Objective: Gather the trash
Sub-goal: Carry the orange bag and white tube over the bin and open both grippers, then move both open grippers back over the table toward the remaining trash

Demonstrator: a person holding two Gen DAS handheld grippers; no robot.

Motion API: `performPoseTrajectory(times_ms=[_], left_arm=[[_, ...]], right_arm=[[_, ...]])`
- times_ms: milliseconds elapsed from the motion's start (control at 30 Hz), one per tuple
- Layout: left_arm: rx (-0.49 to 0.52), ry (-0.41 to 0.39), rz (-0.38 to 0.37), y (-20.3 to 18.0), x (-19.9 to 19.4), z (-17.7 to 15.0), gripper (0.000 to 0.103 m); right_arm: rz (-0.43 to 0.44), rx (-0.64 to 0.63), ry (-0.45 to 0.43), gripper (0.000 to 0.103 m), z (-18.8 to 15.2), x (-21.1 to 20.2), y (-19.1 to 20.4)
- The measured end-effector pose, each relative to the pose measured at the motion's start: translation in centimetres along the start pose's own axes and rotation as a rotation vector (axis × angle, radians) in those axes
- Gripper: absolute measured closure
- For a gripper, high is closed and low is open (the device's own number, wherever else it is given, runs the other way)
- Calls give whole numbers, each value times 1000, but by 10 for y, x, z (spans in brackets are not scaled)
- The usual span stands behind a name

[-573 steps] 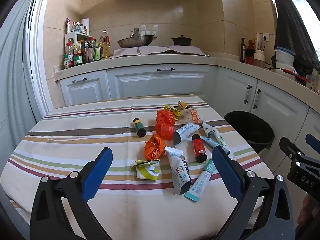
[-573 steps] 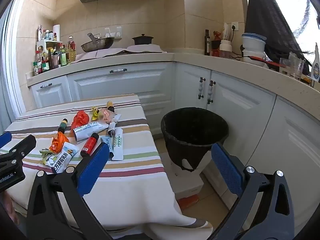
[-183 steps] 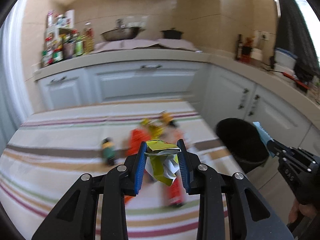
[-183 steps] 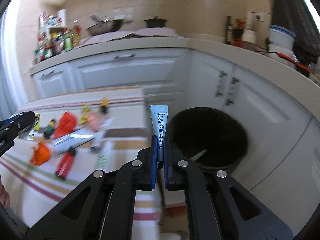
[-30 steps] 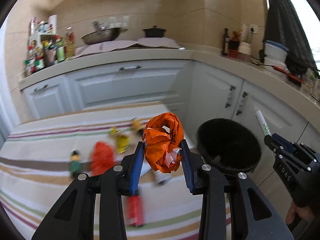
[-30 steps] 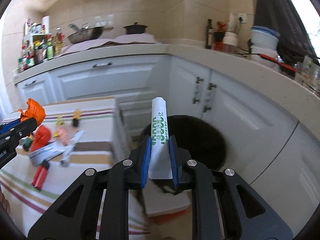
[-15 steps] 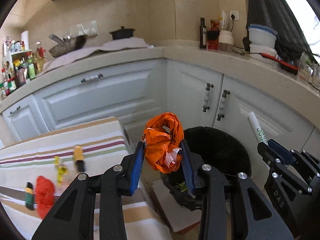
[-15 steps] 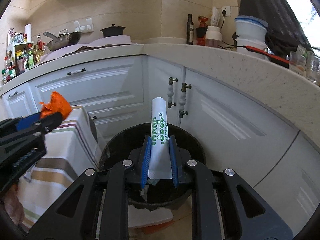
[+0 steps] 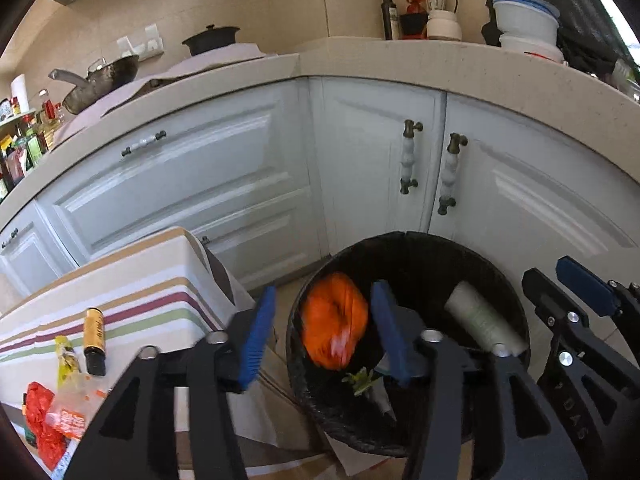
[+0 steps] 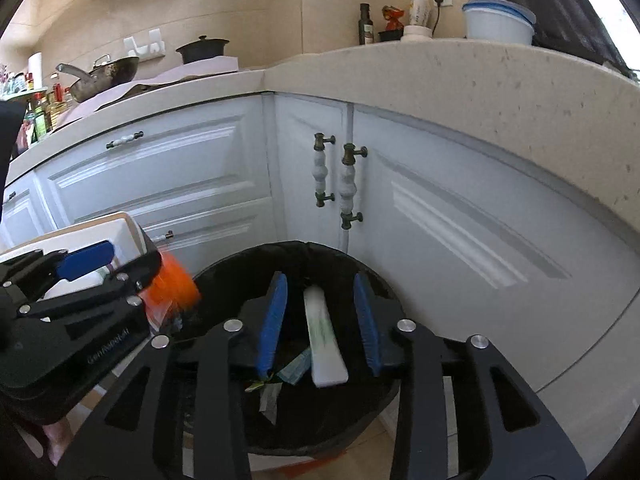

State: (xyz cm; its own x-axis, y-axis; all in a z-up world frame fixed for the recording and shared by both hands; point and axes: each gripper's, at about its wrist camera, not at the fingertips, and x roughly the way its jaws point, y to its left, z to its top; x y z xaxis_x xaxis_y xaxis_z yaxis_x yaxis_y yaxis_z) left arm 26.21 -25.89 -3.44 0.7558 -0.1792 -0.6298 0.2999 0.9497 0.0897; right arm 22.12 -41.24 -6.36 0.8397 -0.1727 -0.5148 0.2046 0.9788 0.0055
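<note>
A black trash bin (image 9: 404, 248) stands on the floor by the white cabinets. My left gripper (image 9: 326, 334) is open above it, and an orange crumpled wrapper (image 9: 334, 320), blurred, is loose between its fingers over the bin. My right gripper (image 10: 320, 320) is open over the bin (image 10: 296, 252), and a white tube with green print (image 10: 322, 338) is loose between its fingers inside the bin; it also shows in the left wrist view (image 9: 482, 318). The orange wrapper (image 10: 172, 284) shows beside the left gripper in the right wrist view.
The striped table (image 9: 160, 280) is at the left with a small yellow bottle (image 9: 95, 340), a yellow wrapper (image 9: 66, 358) and red wrappers (image 9: 40, 420). White cabinet doors with handles (image 9: 408, 156) stand behind the bin. Other scraps (image 10: 296, 366) lie in the bin.
Both grippers have moved over the bin and opened. The orange wrapper and the white tube have been let go and are dropping into the bin.
</note>
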Motion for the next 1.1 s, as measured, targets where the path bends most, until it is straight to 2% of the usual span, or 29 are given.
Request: performPoseTrajectory(times_ms=[233,500,800,1100], left_arm=[[4,-15,18,1,-10,-1,44],[-50,-26,31,29,-48,-12,44],[-125,-10,91,88,-99,-49,44],[-203,16,193,156,-145,-98,44]], right_arm=[[-9,3,5,68,-3,-7,1],[21,-3,-16,68,-5,-41,21],[99,-24,-11,68,-17,-82,66],[224,-73,28,68,-42,-114,131]])
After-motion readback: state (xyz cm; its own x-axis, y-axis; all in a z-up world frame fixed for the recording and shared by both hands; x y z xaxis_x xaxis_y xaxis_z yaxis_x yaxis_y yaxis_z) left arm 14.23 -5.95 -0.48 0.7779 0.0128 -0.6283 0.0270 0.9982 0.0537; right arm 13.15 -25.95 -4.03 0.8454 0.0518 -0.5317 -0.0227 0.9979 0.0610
